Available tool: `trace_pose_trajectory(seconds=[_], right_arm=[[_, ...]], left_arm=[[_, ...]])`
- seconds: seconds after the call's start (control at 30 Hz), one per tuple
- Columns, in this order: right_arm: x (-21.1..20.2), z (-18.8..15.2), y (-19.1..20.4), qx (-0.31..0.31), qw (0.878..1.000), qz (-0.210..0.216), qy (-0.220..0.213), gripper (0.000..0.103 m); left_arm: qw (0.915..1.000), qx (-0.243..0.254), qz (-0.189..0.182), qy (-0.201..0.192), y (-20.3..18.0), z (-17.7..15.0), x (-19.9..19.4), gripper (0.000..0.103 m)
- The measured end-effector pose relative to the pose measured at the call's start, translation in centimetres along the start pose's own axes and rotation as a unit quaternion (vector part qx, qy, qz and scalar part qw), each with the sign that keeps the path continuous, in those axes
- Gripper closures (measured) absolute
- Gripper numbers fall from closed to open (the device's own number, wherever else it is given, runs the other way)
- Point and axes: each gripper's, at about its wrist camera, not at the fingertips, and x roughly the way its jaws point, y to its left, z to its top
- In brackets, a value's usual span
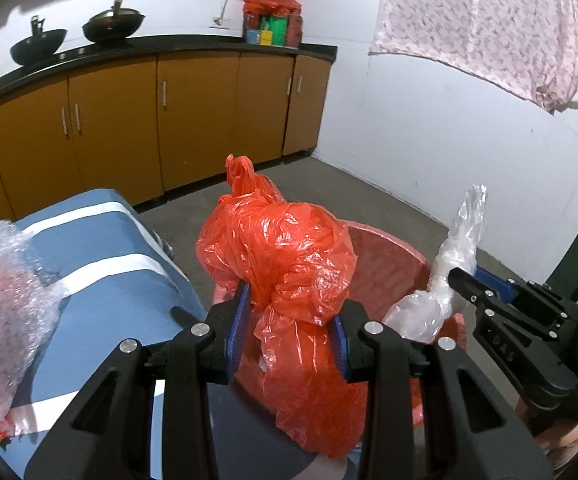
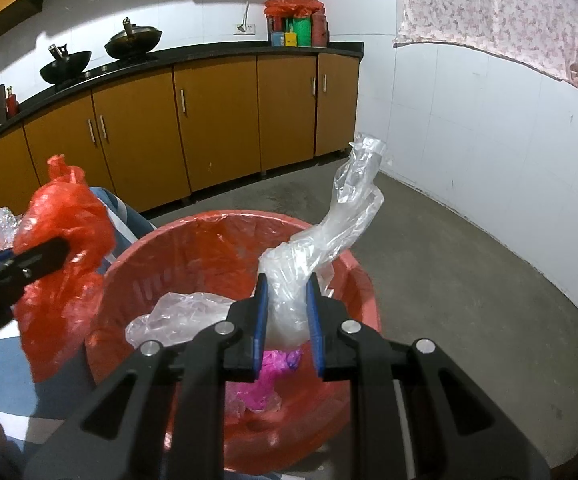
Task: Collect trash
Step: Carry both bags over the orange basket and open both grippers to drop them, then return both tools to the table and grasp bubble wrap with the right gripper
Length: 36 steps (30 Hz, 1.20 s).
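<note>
Trash: left gripper (image 1: 291,322) clamped on orange bag (image 1: 285,248), right gripper (image 2: 287,320) pinching clear bag (image 2: 329,236), both over red bin (image 2: 137,264) w/ liner, prob. for dropping in.

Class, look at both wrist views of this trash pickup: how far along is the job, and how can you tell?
Done: pink plastic and a clear sheet already lie in the red bin.
In hand: the left gripper clamps a red bag; the right gripper clamps a clear bag over the bin.
Left: releasing both, then the bubble wrap on the striped surface.
</note>
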Motion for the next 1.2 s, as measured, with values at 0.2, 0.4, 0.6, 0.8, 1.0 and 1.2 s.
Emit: trace_pose_trajectory(seconds=[0.2, 0.4, 0.6, 0.8, 1.0, 1.2], right_arm=[[0.7, -0.3, -0.7, 0.008, 1.0, 0.007, 0.003, 0.084], [1.1, -0.3, -1.4, 0.018, 1.0, 0.025, 0.006, 0.079], [1.0, -0.5, -1.5, 0.019, 0.999, 0.036, 0.005, 0.075], [0.4, -0.5, -1.4, 0.018, 0.999, 0.031, -0.002, 0.063], [-1.1, -0.4, -1.5, 0.022, 0.999, 0.02, -0.017, 0.048], [-2.7, -0.1, 0.4, 0.018, 0.999, 0.041, -0.027, 0.042]], left_arm=[[0.9998, 0.012, -0.01, 0.014, -0.9, 0.2, 1.8, 0.067], [0.9993, 0.022, -0.019, 0.023, -1.5, 0.5, 2.8, 0.061], [0.9992, 0.014, -0.019, 0.032, -0.9, 0.1, 3.0, 0.054], [0.9995, 0.001, -0.016, 0.028, -0.1, -0.1, 2.2, 0.05], [0.9997, -0.017, -0.006, 0.014, 1.3, -0.1, 0.0, 0.047], [0.9989, -0.029, 0.034, -0.014, 3.9, -1.2, -4.6, 0.04]])
